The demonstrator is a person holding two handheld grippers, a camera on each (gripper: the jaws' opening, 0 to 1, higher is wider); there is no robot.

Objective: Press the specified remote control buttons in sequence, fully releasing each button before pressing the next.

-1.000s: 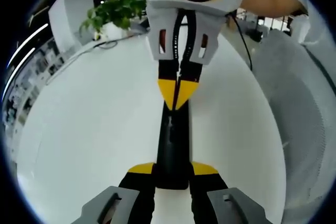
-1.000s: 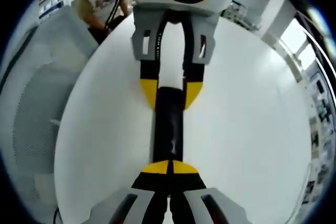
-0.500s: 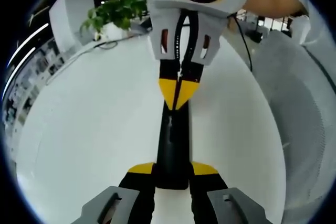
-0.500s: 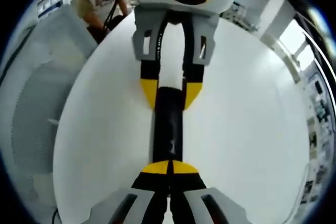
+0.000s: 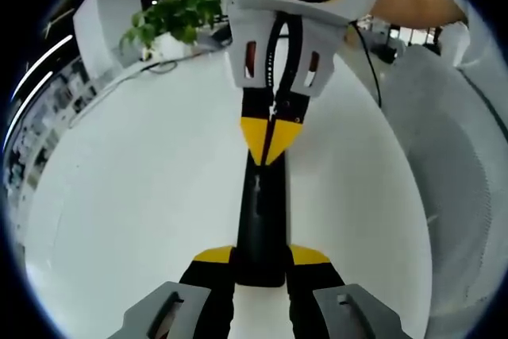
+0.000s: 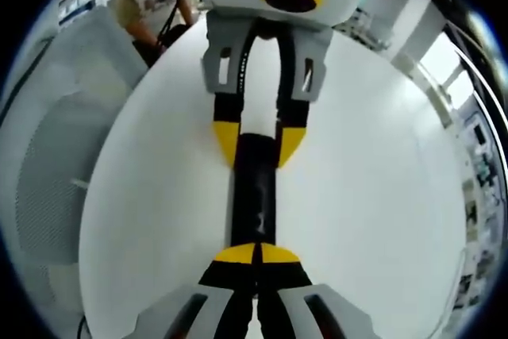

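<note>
Looks like an open office: broad round white table (image 5: pixel 143 196), leafy green potted plant (image 5: pixel 178 17) beside a white square pillar (image 5: pixel 111 17), grey mesh office chair (image 6: pixel 55 172).

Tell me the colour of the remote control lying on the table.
Black. The remote control shows best in the left gripper view, lying on the white table.

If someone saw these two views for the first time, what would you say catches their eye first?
The slim black remote control lying on the round white table stands out most. The left tongs straddle one end with yellow-tipped jaws either side, while the right tongs, jaws closed together, sit on the other end. A leafy green potted plant stands at the table's far edge in the left gripper view.
</note>
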